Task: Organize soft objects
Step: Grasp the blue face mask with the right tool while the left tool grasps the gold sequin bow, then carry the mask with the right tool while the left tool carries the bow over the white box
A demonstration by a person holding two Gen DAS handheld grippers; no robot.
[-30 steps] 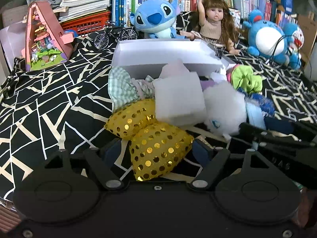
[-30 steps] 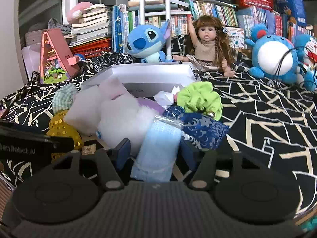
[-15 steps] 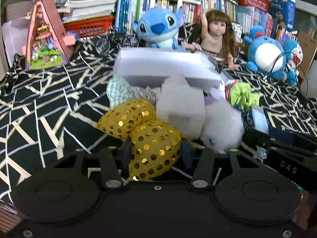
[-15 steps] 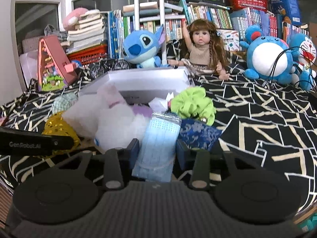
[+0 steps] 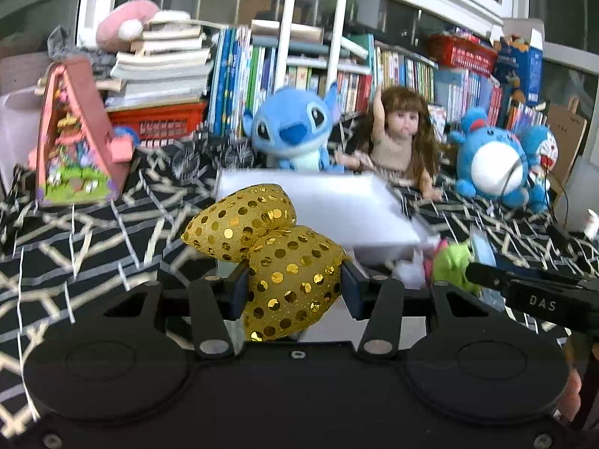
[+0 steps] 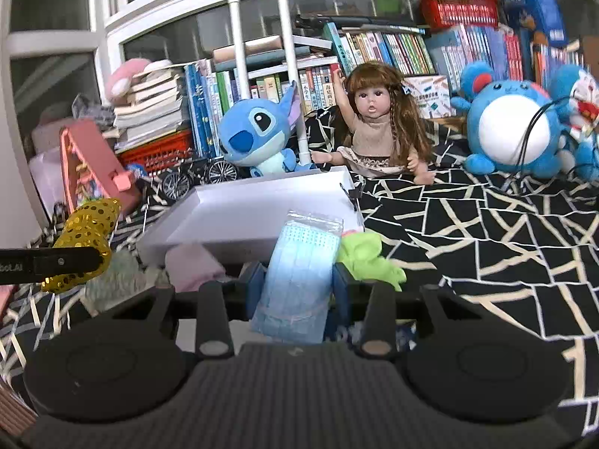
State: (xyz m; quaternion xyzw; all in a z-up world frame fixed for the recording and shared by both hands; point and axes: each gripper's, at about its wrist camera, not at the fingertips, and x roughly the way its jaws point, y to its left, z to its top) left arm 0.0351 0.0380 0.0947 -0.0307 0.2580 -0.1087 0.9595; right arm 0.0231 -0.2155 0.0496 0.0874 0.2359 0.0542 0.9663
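A gold sequined bow (image 5: 267,250) is gripped between the two jaws of the left gripper (image 5: 295,292), which have just been closing onto it; one lobe is pinched between the blue pads, the other stands free above and to the left. The bow is held clear of the black cloth with pale lines (image 5: 93,232) that covers the surface, in front of the white box (image 5: 329,205).

A clear packet of pale blue face masks (image 6: 299,277) is clamped in the right gripper (image 6: 296,292), whose jaws have likewise just been closing; the packet is held upright between narrow-set pads, its top edge seen against the near wall of the white box (image 6: 262,209).

The remaining soft things are heaped on the cloth against the box's near side: a lime-green scrunchie (image 6: 365,256) just right of the masks, a pale pink piece (image 6: 192,265) and a green-checked cloth (image 6: 119,273) to their left. From the right wrist view, the bow (image 6: 86,235) and the left gripper's finger (image 6: 52,263) are seen at the left edge.

Along the far edge of the cloth are ranged a blue Stitch plush (image 6: 258,131), a long-haired doll (image 6: 378,123), a round blue plush (image 6: 513,127), a small toy bicycle (image 6: 198,179) and a pink toy house (image 5: 75,138), with shelves of books (image 6: 374,52) behind.
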